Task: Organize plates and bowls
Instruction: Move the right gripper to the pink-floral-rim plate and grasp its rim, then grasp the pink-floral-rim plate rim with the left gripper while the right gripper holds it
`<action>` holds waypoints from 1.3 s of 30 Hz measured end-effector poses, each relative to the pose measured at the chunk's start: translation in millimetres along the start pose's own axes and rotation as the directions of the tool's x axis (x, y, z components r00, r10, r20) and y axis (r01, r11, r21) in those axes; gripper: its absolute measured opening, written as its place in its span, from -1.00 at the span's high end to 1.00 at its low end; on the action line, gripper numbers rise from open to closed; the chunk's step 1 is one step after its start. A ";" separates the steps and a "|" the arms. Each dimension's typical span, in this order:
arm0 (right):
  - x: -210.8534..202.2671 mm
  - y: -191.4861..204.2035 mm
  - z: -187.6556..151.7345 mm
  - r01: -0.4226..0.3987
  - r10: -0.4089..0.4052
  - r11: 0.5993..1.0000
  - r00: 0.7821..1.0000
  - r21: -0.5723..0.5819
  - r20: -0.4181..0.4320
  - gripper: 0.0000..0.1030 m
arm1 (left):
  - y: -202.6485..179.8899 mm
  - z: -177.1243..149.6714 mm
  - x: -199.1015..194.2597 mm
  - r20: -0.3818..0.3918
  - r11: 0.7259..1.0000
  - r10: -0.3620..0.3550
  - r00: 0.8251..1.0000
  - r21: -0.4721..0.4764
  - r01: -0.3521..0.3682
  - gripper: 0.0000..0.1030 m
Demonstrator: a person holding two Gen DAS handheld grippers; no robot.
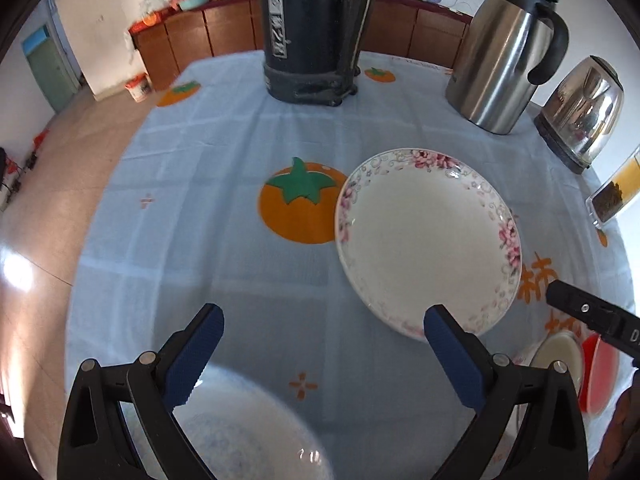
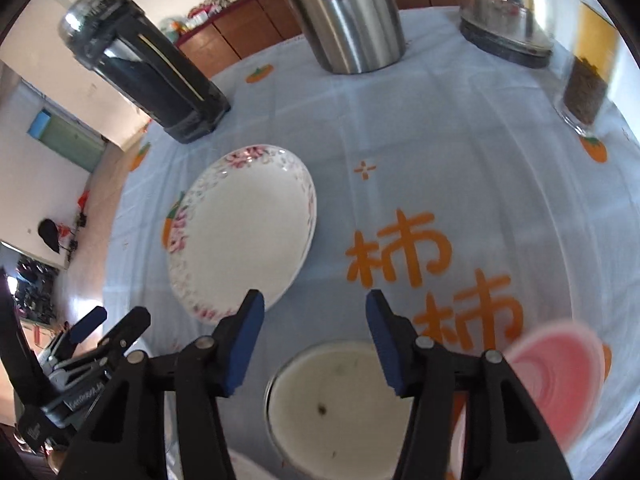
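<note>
A white plate with a pink flower rim [image 1: 424,240] lies on the blue tablecloth, also in the right wrist view [image 2: 244,228]. My left gripper [image 1: 324,328] is open and empty, its right finger over the plate's near rim. A white bowl with blue pattern [image 1: 248,428] sits blurred under it. My right gripper [image 2: 316,308] is open and empty above a white bowl [image 2: 340,404], just right of the flowered plate. A red bowl [image 2: 560,372] lies to its right, also in the left wrist view [image 1: 600,372]. The left gripper shows in the right wrist view [image 2: 108,320].
A dark thermos [image 1: 308,28], a steel jug [image 1: 504,52] and a steel kettle [image 1: 580,112] stand at the table's far side. A glass jar of tea [image 2: 588,72] stands far right. The table edge drops to the floor at left.
</note>
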State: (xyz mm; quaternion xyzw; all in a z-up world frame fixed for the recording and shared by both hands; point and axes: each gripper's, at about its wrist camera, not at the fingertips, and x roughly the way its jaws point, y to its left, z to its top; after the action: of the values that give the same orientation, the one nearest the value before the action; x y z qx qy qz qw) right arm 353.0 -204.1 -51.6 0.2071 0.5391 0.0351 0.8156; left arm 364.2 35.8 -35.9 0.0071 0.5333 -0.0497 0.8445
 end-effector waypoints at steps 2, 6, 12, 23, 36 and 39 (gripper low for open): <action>9.8 -5.0 10.0 -0.007 0.008 1.000 1.000 0.024 -0.021 0.01 | -2.6 9.7 8.8 -0.010 1.000 -0.001 1.000 -0.003 0.001 -0.97; 24.0 -14.0 21.5 0.004 -0.002 0.999 0.999 0.052 -0.039 0.16 | -6.1 22.4 24.3 -0.029 1.000 0.011 1.000 -0.012 -0.011 -0.91; 44.5 -17.4 31.3 -0.035 0.040 0.997 0.996 0.063 -0.079 0.26 | -1.7 35.4 52.3 -0.105 0.997 -0.059 0.993 -0.062 0.052 -0.40; 61.1 -7.4 37.4 -0.068 0.072 0.997 0.990 0.034 -0.118 0.72 | -13.3 38.4 68.8 -0.126 0.994 -0.101 0.987 -0.062 0.094 0.36; 63.5 7.8 37.0 -0.039 0.035 0.998 0.996 -0.050 -0.082 0.74 | -13.3 31.1 63.4 -0.097 0.991 -0.127 0.987 -0.051 0.123 0.39; 56.8 11.6 35.5 -0.031 0.026 0.997 0.997 -0.065 -0.070 0.74 | -12.9 28.0 56.7 -0.090 0.992 -0.123 0.988 -0.044 0.120 0.41</action>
State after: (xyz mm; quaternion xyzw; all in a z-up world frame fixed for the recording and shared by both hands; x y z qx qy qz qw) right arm 410.3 -188.2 -84.6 0.1865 0.5627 0.0717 0.8022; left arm 412.4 16.8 -74.4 -0.0394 0.5721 -0.0903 0.8142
